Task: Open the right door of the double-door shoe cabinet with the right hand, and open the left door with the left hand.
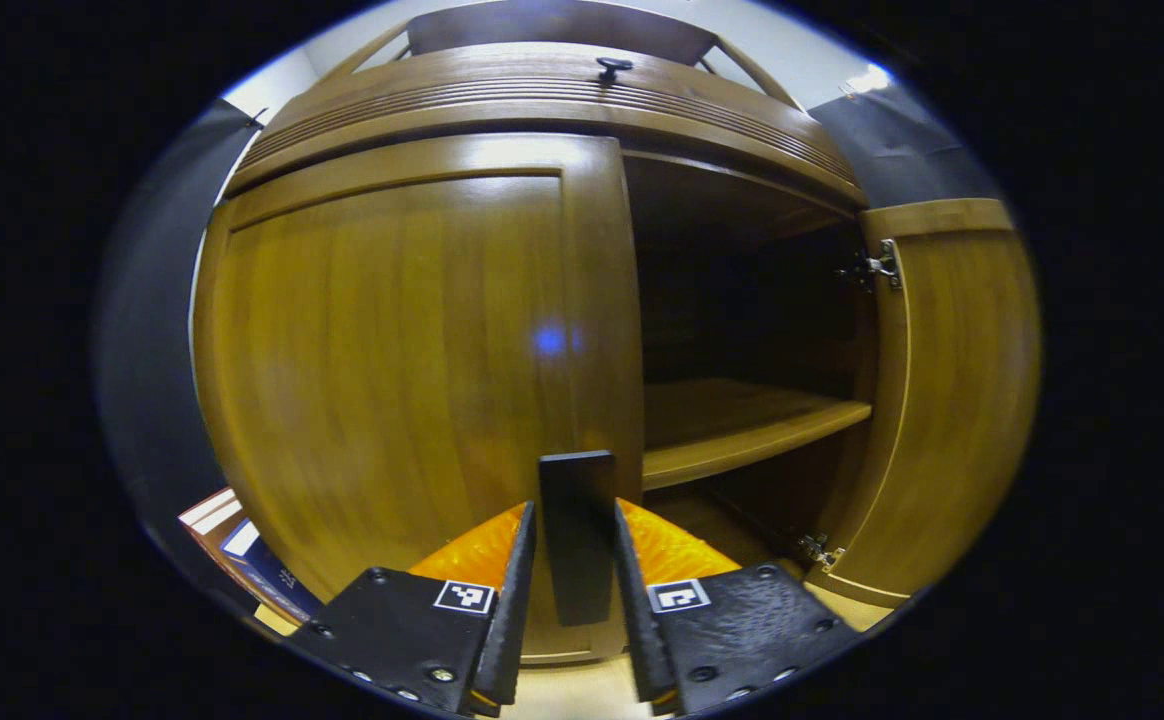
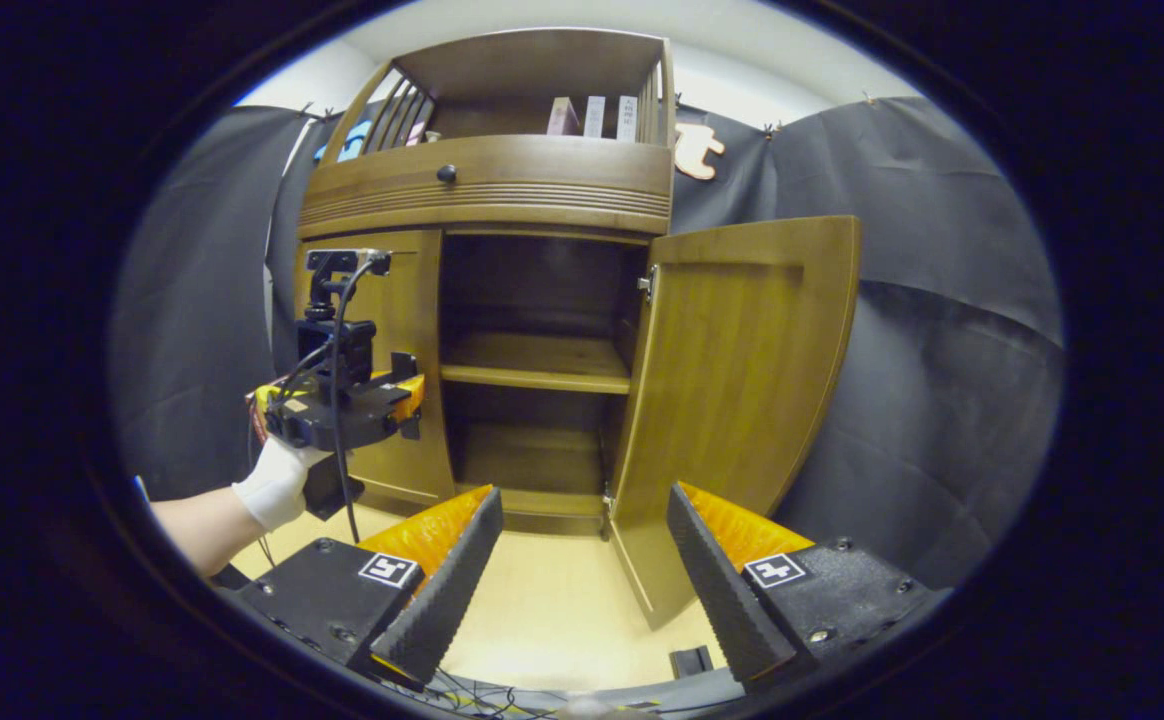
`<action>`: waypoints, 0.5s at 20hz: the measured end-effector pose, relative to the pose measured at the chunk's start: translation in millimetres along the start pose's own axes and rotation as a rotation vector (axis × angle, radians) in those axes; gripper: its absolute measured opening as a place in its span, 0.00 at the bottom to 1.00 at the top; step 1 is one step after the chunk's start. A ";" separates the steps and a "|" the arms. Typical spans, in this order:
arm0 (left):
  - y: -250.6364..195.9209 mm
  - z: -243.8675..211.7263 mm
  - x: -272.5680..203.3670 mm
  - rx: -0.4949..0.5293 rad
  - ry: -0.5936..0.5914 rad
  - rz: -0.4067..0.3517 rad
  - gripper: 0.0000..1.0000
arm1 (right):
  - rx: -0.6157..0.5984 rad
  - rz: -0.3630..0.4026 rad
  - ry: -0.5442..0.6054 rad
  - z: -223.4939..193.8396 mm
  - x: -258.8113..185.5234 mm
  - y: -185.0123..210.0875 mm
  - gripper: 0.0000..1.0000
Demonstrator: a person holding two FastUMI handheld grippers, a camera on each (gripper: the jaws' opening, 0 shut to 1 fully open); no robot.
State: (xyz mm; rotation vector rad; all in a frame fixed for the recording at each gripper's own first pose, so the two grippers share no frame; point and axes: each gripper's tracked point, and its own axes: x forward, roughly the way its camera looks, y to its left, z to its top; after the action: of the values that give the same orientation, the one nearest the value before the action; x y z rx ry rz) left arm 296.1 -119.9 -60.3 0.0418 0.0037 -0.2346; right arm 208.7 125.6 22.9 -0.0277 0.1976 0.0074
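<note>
The wooden shoe cabinet's left door (image 1: 392, 350) stands closed, with a dark upright handle (image 1: 577, 530) on its right edge. My left gripper (image 1: 574, 512) is shut on that handle, one finger pressing each side. The right door (image 1: 952, 400) is swung wide open. In the right gripper view the same open right door (image 2: 742, 380) stands ahead to the right. My right gripper (image 2: 584, 495) is open and holds nothing, low in front of the cabinet. A gloved hand (image 2: 277, 485) holds the left gripper (image 2: 404, 398) against the left door (image 2: 407, 300).
Inside the open half are a bare wooden shelf (image 2: 532, 365) and a dark interior. A drawer with a round knob (image 2: 446, 173) runs above the doors, with books (image 2: 592, 115) on top. Pale floor (image 2: 552, 600) lies in front, cables (image 2: 502, 690) at its near edge. Black cloth hangs on both sides.
</note>
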 end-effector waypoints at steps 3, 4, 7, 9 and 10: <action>0.9 0.2 -3.0 -0.009 0.002 -0.002 0.32 | 0.003 0.003 0.003 -1.8 -4.4 -2.2 1.00; 1.2 1.0 -3.6 -0.014 0.007 -0.008 0.28 | 0.005 0.002 0.003 -1.8 -5.4 -3.2 1.00; -1.8 1.9 -13.1 -0.033 0.006 -0.031 0.23 | 0.015 -0.004 0.002 -1.5 -7.3 -9.2 1.00; -2.3 2.4 -22.8 -0.030 0.013 -0.040 0.23 | 0.026 -0.006 0.001 -1.3 -6.8 -11.6 1.00; -1.9 1.6 -32.7 -0.023 0.013 -0.043 0.23 | 0.030 -0.006 0.001 -1.9 -8.1 -12.0 1.00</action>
State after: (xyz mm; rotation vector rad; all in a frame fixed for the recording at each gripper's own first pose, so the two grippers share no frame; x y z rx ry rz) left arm 263.8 -114.3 -58.5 0.0202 0.0205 -0.2773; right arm 200.5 113.5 22.9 0.0018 0.1984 -0.0016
